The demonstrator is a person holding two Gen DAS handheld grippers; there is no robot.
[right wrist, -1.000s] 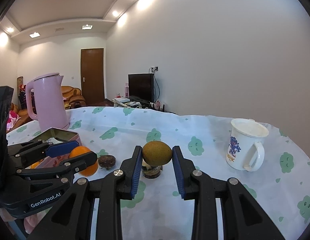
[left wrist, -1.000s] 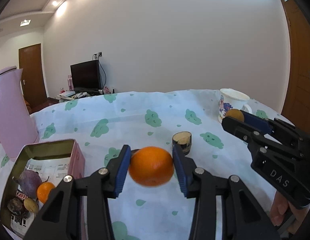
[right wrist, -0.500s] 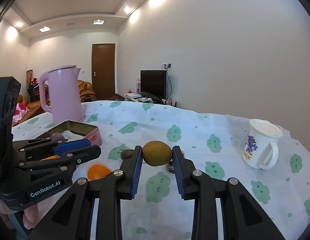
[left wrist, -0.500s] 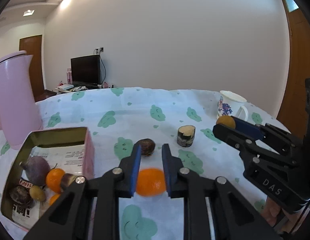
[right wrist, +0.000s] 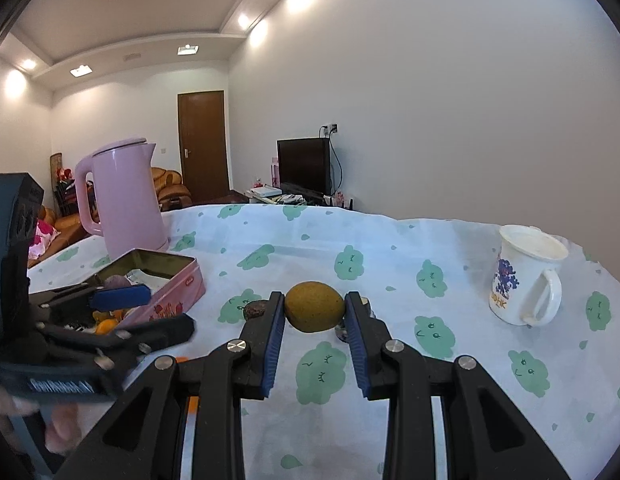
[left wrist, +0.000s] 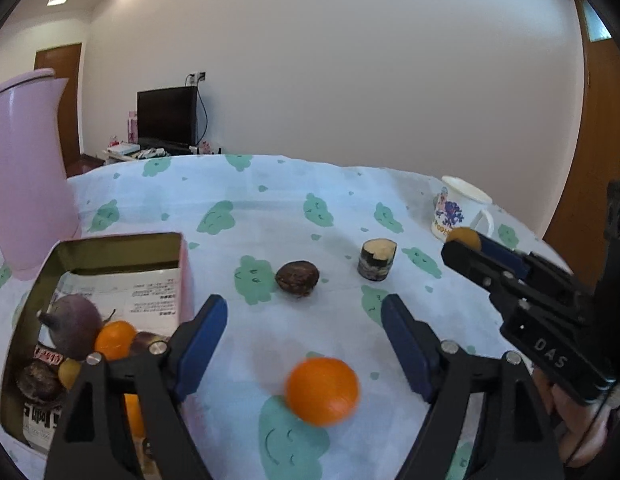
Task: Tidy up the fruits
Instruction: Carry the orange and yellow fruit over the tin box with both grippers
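My left gripper (left wrist: 302, 312) is open and empty, its blue pads wide apart. An orange (left wrist: 321, 391) lies loose on the tablecloth just below and between the fingers, blurred. The pink tin (left wrist: 184, 276) at the left holds several fruits: a purple one (left wrist: 74, 326), small oranges (left wrist: 114, 339) and dark ones. A dark brown fruit (left wrist: 297, 278) lies on the cloth ahead. My right gripper (right wrist: 314, 310) is shut on a yellow-green fruit (right wrist: 314, 312), held above the cloth; it also shows in the left wrist view (left wrist: 463, 238).
A pink kettle (right wrist: 124, 200) stands behind the tin (right wrist: 178, 284). A small dark jar (left wrist: 377, 260) sits mid-table. A white printed mug (right wrist: 523, 278) stands at the right. The table has a cloud-print cloth (right wrist: 389, 240).
My left gripper let go of the orange, which dropped onto the cloth. The jaws shut briefly, then opened wide. The right gripper kept its fruit and both views swung toward the tin.
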